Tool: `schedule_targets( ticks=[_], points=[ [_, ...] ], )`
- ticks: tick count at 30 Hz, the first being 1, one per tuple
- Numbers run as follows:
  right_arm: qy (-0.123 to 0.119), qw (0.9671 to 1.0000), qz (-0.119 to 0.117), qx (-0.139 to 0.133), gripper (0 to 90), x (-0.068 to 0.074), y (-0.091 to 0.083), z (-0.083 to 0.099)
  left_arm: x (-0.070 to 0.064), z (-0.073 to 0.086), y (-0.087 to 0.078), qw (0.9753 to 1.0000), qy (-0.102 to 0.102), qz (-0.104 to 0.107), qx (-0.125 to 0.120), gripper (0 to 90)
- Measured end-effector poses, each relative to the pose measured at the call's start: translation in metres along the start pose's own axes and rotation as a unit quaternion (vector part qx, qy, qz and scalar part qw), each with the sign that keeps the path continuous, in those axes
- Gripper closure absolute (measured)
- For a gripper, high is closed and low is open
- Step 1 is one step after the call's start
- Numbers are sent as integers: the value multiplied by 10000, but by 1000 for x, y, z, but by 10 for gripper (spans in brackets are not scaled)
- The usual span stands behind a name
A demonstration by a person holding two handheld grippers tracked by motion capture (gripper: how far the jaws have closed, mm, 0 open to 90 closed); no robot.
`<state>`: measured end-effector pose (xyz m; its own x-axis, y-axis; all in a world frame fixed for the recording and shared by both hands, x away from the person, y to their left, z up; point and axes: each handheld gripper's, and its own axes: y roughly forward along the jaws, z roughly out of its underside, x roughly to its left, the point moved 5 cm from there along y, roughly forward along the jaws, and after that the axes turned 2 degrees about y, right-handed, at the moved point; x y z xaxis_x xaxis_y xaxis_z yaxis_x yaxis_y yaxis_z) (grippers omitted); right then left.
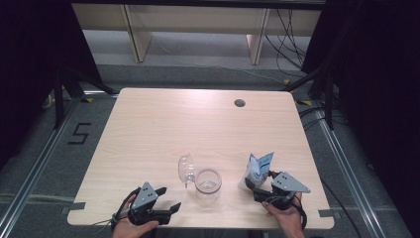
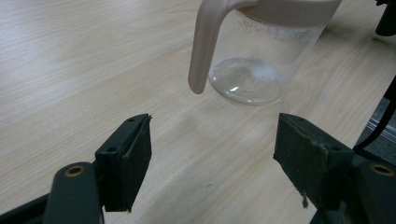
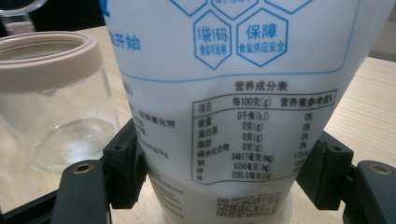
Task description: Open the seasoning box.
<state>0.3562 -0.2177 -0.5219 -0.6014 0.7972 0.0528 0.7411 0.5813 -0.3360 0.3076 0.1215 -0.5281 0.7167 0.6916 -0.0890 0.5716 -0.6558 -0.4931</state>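
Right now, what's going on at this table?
A person works with a gripper in each hand. The right gripper is clamped on a white printed bag standing beside a clear jar whose hinged lid is flipped open. The left gripper is open near the jar, holding nothing. The jar looks nearly empty.

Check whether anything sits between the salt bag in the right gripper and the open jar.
Nothing visible does. The salt bag, clamped in the right gripper, stands to the right of the glass jar with bare table between them. The jar's lid is flipped open to the far left side.
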Motion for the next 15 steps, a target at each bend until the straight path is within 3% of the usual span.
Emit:
schedule_targets(
  ticks=[4, 9, 12, 15],
  points=[
    [114, 9997, 229, 6, 299, 5, 1, -1, 0, 0, 0, 10000, -23, 6, -2, 271],
    [258, 9970, 724, -27, 296, 11, 2, 0, -1, 0, 0, 10000, -28, -39, 66, 270],
    [257, 9975, 666, -2, 284, 10, 2, 0, 0, 1, 0, 10000, -12, -19, 59, 271],
    [158, 9993, 336, 60, 210, 7, 2, 1, 0, 0, 0, 10000, -19, 2, 33, 270]
  ],
)
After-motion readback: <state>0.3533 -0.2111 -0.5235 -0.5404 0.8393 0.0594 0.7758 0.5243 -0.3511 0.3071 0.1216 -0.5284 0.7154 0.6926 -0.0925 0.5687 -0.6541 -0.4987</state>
